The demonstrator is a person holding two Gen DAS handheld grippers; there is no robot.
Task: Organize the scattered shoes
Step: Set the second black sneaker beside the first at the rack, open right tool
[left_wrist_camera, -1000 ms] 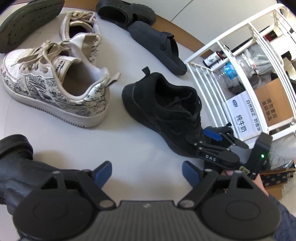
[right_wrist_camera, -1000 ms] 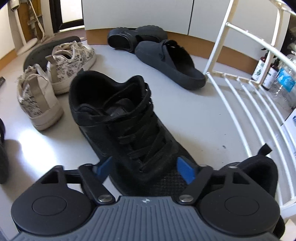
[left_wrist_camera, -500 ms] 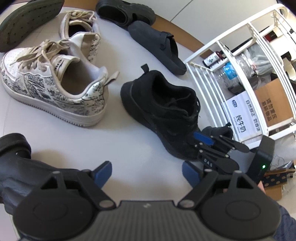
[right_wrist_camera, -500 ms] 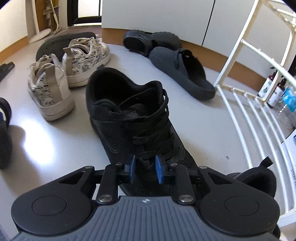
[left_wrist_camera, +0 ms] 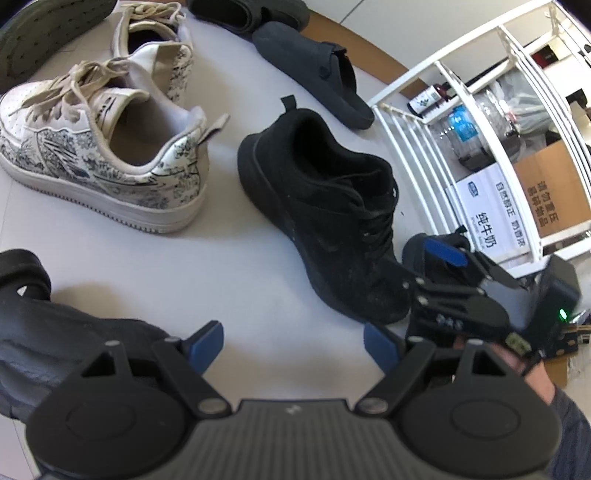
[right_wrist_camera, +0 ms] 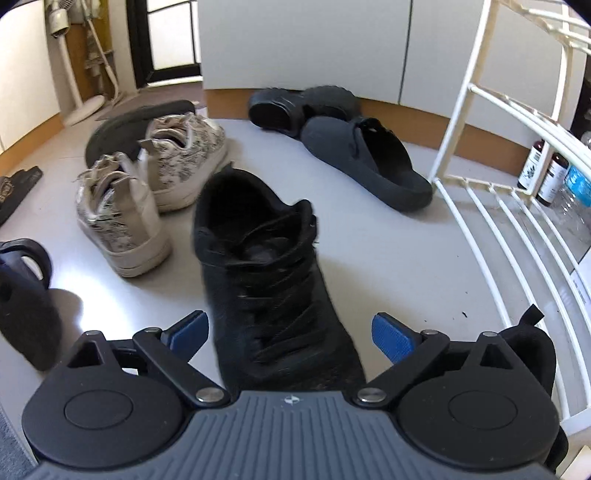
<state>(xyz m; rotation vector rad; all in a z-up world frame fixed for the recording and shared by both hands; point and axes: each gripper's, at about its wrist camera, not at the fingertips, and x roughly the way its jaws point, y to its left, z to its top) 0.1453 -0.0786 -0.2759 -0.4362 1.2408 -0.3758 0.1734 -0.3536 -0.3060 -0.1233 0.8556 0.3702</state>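
Observation:
A black lace-up sneaker [left_wrist_camera: 332, 229] [right_wrist_camera: 258, 266] lies on the pale floor with its heel pointing away. My right gripper [right_wrist_camera: 291, 332] [left_wrist_camera: 424, 273] hangs over its toe. Its jaws are opening, and the blue pads stand clear on either side of the toe. A second black sneaker [right_wrist_camera: 532, 347] lies at the foot of the white wire rack [right_wrist_camera: 498, 221] [left_wrist_camera: 424, 155], partly hidden behind that gripper. My left gripper [left_wrist_camera: 293, 339] is open over bare floor, holding nothing.
Two white patterned sneakers [left_wrist_camera: 103, 173] [right_wrist_camera: 122, 221] sit to the left. Dark clogs [left_wrist_camera: 314, 70] [right_wrist_camera: 369, 162] lie near the far wall. A dark shoe [left_wrist_camera: 37, 325] [right_wrist_camera: 22, 295] lies at the near left and an upturned sole [left_wrist_camera: 48, 33] at the far left. Boxes and bottles stand behind the rack.
The right gripper's jaws closed to a narrow gap over the sneaker's toe and laces, then swung wide apart. The left gripper stayed open and still.

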